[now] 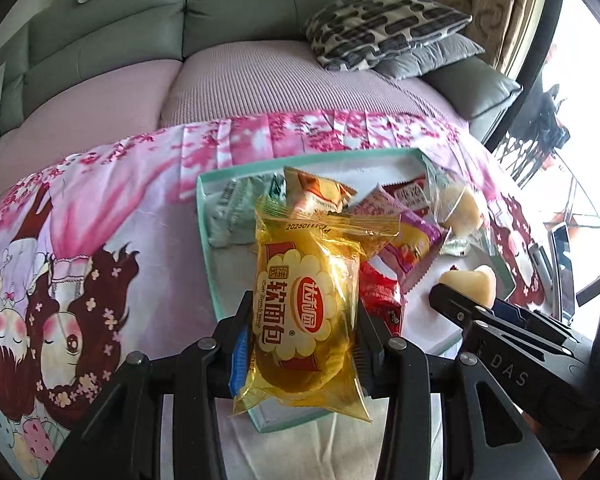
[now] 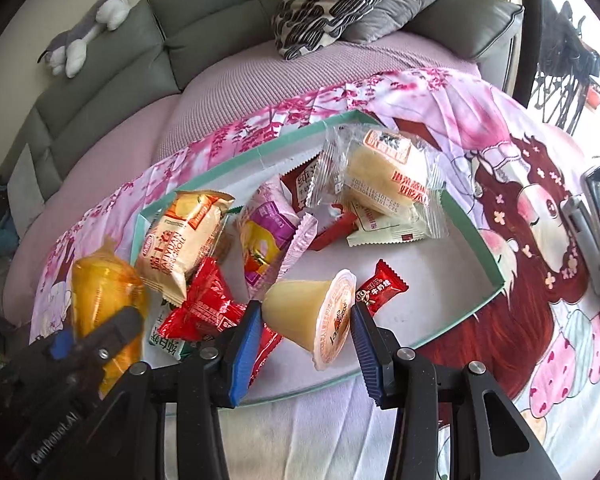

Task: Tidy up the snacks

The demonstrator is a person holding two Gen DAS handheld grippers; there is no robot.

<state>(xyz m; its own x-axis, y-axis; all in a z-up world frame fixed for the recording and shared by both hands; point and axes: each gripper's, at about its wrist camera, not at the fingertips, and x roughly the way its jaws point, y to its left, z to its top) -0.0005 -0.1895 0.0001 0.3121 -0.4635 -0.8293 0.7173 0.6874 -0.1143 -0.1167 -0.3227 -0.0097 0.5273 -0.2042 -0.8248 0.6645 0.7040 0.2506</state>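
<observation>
Left wrist view: left gripper [image 1: 304, 344] clamped on a yellow bread pack [image 1: 306, 312], both pads pressing its sides, pack hanging lengthwise over the near-left part of the tray [image 1: 208, 240]. Tray is a shallow teal-rimmed box on a pink cartoon cloth [image 1: 100, 208], which covers a table in front of a grey-green sofa [image 1: 100, 40].

Right wrist view: right gripper [image 2: 306, 338] holds a jelly cup [image 2: 316, 312] tipped on its side, foil lid toward the camera, blue pads on the cup's base and lid rim, over the near edge of the tray. Same cup shows at the right of the left wrist view.

Inside the tray: red candy [image 2: 380, 288] just right of the cup, red wrapper [image 2: 204, 308] just left of it, cream cake pack [image 2: 180, 240] at the far-left corner, purple pack [image 2: 268, 236] mid-tray, clear cake pack [image 2: 384, 176] at the far-right corner, lying on a white flat pack [image 2: 384, 232]. Green pack [image 1: 236, 212] along the tray's left wall.

Patterned pillow [image 2: 332, 0] and plush toy [image 2: 88, 28] on the sofa, well behind the tray.
</observation>
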